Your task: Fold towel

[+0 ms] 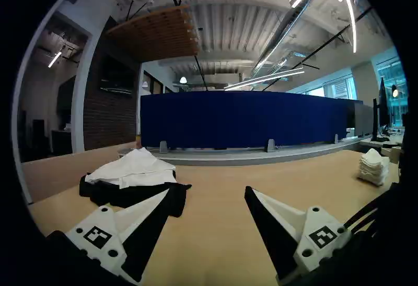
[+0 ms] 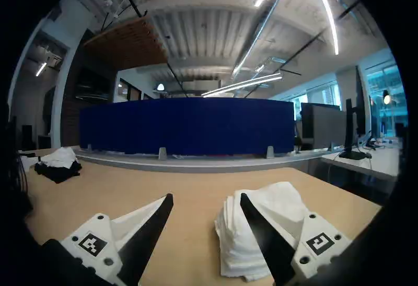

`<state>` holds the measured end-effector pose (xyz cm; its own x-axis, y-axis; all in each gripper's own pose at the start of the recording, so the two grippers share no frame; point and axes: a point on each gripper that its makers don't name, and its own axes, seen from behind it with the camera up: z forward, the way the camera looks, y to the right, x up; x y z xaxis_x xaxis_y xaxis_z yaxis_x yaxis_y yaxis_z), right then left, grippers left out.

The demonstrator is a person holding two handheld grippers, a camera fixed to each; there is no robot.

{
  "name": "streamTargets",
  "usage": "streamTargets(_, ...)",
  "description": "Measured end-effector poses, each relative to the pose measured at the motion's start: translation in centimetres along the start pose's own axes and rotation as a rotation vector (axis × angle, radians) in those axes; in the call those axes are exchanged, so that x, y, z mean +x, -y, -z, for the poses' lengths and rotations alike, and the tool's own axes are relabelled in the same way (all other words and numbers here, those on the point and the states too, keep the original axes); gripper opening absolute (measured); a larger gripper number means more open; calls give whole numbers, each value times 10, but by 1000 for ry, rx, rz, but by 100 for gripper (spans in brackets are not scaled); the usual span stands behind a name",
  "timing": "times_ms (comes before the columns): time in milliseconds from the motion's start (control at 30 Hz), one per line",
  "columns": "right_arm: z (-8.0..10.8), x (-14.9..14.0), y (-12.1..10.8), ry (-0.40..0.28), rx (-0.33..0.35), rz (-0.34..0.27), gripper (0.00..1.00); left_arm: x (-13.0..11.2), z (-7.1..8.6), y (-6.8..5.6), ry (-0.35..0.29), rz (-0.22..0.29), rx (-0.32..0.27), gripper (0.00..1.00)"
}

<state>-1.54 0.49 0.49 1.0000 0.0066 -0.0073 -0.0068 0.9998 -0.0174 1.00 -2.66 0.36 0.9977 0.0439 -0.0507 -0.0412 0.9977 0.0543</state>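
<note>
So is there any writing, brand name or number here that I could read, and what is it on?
None: no word, brand or number can be read.
The fingers carry square black-and-white coded patterns, not letters.
The white towels, the dark cloth, the blue partition and the wooden table show no print.

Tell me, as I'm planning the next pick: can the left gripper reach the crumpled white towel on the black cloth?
Probably yes: the left gripper is open, and the crumpled white towel lies close ahead, to its left, with only bare table between.
</note>
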Motion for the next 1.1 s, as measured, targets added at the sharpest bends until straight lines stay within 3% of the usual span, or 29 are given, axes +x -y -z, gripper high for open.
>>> streamTargets(1100, 1, 0, 1, 0, 0, 0, 100, -2, 0, 0, 0, 4, 1, 99)
